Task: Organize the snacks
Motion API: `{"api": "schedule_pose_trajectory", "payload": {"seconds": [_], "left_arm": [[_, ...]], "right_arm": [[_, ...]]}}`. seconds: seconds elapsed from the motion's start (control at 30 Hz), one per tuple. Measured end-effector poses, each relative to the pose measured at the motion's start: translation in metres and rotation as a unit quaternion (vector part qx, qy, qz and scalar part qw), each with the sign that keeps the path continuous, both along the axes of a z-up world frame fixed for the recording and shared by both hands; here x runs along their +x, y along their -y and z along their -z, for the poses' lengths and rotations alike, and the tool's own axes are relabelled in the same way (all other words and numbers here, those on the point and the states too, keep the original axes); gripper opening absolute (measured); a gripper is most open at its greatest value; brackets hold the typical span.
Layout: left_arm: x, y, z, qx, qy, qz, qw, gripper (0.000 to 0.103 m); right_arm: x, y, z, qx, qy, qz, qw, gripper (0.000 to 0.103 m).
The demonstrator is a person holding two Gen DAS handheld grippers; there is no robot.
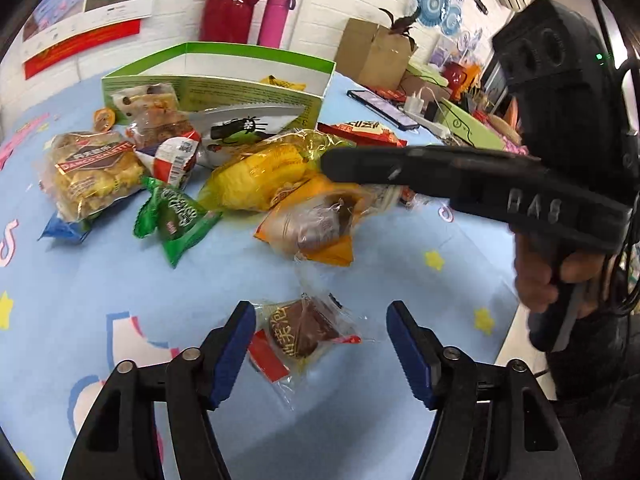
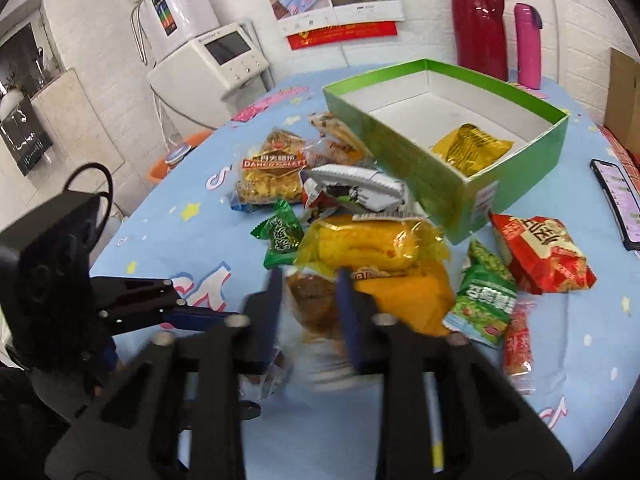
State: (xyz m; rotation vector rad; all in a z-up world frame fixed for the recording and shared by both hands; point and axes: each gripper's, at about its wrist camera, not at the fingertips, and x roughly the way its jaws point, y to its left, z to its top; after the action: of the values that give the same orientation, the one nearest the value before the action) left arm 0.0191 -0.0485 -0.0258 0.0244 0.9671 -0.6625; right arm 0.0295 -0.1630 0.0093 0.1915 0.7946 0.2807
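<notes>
Pastry [image 1: 301, 330] lies at twelve o'clock between left gripper [image 1: 320, 344] fingers spread apart; right gripper [image 2: 308, 304] looks part-closed around orange packet [image 2: 404, 296].

Glossy, crinkled plastic wrappers [image 1: 256, 176] catch the light at centre frame on a matt printed cloth [image 1: 100, 272]. Behind stands a smooth green cardboard box [image 2: 436, 184]; upper frame, a shiny red jug [image 1: 232, 0].

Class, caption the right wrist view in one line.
Right gripper reaches an orange-wrapped pastry beside the green box.
</notes>
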Motion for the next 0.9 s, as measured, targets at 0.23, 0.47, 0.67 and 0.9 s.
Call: {"api": "schedule_pose_trajectory", "payload": {"seconds": [0.23,0.47,0.67,0.9], "left_arm": [[0.007,-0.007,0.009,-0.012,-0.008,-0.006,0.9999,0.080],[0.004,-0.007,0.011,-0.014,-0.004,0.004,0.9999,0.077],[-0.003,-0.014,0.008,-0.026,-0.002,0.011,0.9996,0.066],[-0.011,-0.054,0.004,-0.003,0.003,-0.057,0.9984,0.064]], "right_arm": [[-0.016,0.023,0.013,-0.026,-0.021,0.046,0.998,0.011],[-0.027,0.026,0.020,-0.017,-0.027,0.049,0.998,0.041],[-0.021,0.009,0.018,-0.036,-0.027,0.024,0.999,0.043],[-0.012,-0.018,0.017,-0.086,-0.024,-0.030,0.996,0.048]]}}
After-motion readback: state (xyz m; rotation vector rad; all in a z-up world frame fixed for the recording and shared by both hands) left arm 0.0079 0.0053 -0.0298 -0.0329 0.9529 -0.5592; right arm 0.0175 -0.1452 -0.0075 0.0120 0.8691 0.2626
